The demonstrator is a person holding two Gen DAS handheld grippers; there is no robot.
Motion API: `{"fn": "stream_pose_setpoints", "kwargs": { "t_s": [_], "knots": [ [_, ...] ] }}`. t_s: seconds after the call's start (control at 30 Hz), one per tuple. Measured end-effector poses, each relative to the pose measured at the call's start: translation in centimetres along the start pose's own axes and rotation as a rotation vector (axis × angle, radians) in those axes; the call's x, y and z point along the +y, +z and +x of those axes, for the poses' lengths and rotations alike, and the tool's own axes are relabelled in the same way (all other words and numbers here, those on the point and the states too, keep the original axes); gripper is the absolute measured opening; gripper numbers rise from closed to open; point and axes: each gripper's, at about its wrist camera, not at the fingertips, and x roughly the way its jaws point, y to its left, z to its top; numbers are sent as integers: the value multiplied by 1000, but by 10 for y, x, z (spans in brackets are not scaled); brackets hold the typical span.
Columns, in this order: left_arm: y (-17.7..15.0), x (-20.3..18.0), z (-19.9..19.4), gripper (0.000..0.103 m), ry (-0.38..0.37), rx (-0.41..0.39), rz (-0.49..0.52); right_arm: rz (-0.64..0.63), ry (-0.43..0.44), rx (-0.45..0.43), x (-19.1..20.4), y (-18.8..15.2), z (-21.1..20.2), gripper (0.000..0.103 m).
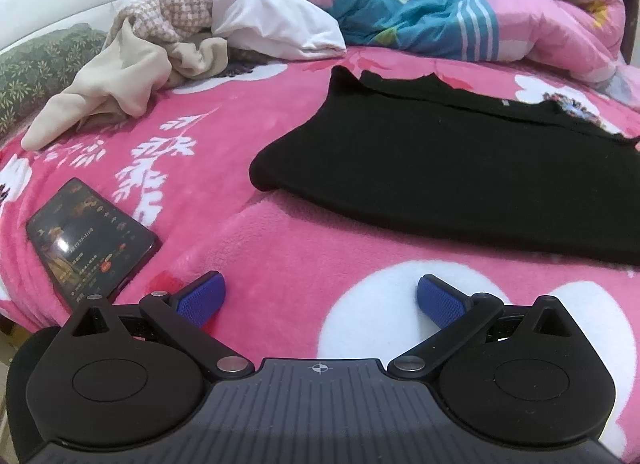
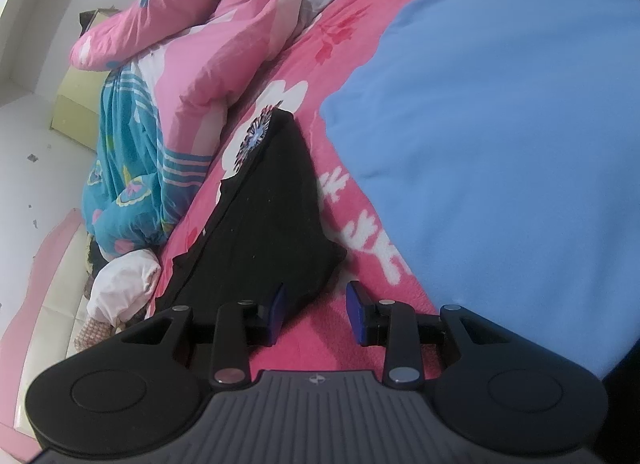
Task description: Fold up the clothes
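Black garment could be missed: right claw is spread, empty, at its corner; left claw likewise spread, well short.

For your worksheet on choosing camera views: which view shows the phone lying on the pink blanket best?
The left wrist view: the phone lies face up with its screen lit, whole, left of the left gripper. The right wrist view does not show it at all.

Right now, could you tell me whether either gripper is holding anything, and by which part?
Nothing is held: the left gripper and right gripper both stand open over the pink blanket.
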Motion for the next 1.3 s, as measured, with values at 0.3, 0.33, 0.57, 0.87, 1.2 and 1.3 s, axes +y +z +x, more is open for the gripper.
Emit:
{"fn": "stream_pose_setpoints", "kwargs": {
  "t_s": [0.3, 0.33, 0.57, 0.87, 1.2, 1.3],
  "knots": [
    [5, 11, -12, 98, -143, -143, -115, -105, 26, 65, 21, -14, -5, 55],
    [6, 13, -10, 96, -164, -147, -141, -97, 31, 79, 22, -15, -5, 56],
    [11, 34, 17, 74, -289, -102, -349, -36, 44, 158, 27, -20, 6, 56],
    [23, 53, 44, 51, -366, -113, -519, 68, 46, 113, 25, -2, 41, 50],
    [31, 51, 50, 4, -291, -184, -549, 179, 77, 8, 9, 8, 59, 6],
    [34, 50, 38, 3, -287, -226, -534, 153, 106, -24, 13, 7, 51, 5]
  ]
}}
